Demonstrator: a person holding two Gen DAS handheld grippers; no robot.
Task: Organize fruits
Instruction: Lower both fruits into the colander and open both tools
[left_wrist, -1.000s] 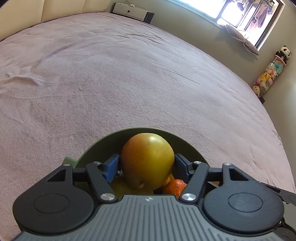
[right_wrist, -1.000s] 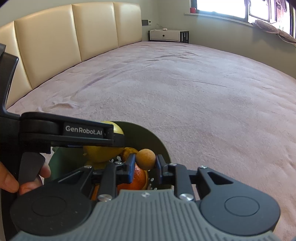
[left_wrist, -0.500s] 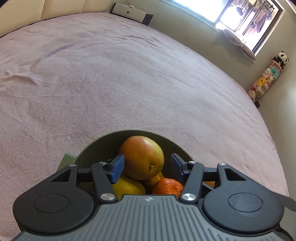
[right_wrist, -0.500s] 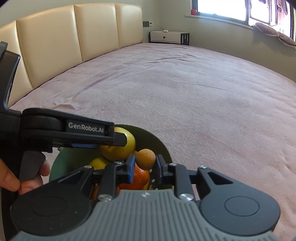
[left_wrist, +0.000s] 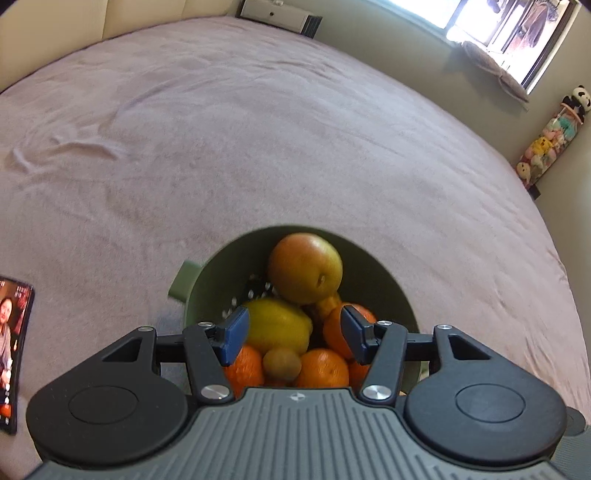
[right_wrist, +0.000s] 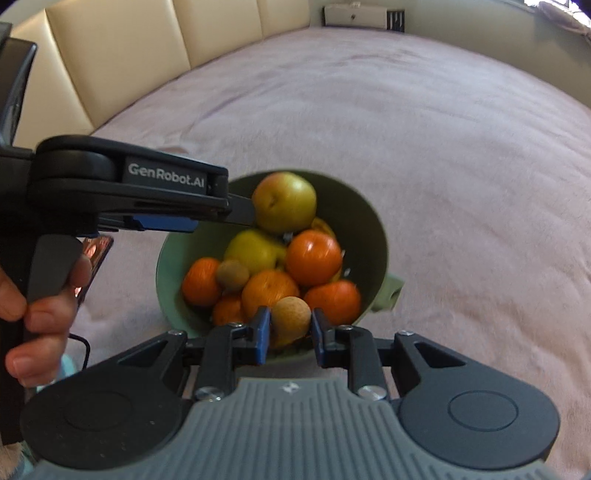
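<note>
A green bowl (left_wrist: 384, 280) (right_wrist: 373, 218) sits on the pink bed cover and holds several oranges, a yellow fruit (left_wrist: 277, 325) and a small brown fruit (left_wrist: 281, 363). A large yellow-red apple (left_wrist: 304, 273) (right_wrist: 284, 201) lies on top at the far side. My left gripper (left_wrist: 291, 332) is open and empty above the bowl; it shows from the side in the right wrist view (right_wrist: 192, 218). My right gripper (right_wrist: 289, 326) is shut on a small round tan fruit (right_wrist: 291, 317) above the bowl's near rim.
A phone (left_wrist: 11, 350) with a lit screen lies on the bed to the left of the bowl. The pink bed cover (left_wrist: 258, 129) spreads all around. A padded headboard (right_wrist: 129, 55), a white cabinet (left_wrist: 277, 14) and stuffed toys (left_wrist: 546, 147) are far off.
My left gripper opened and let the apple go into the bowl, then rose and drew back. My right gripper rose too, still holding the small tan fruit.
</note>
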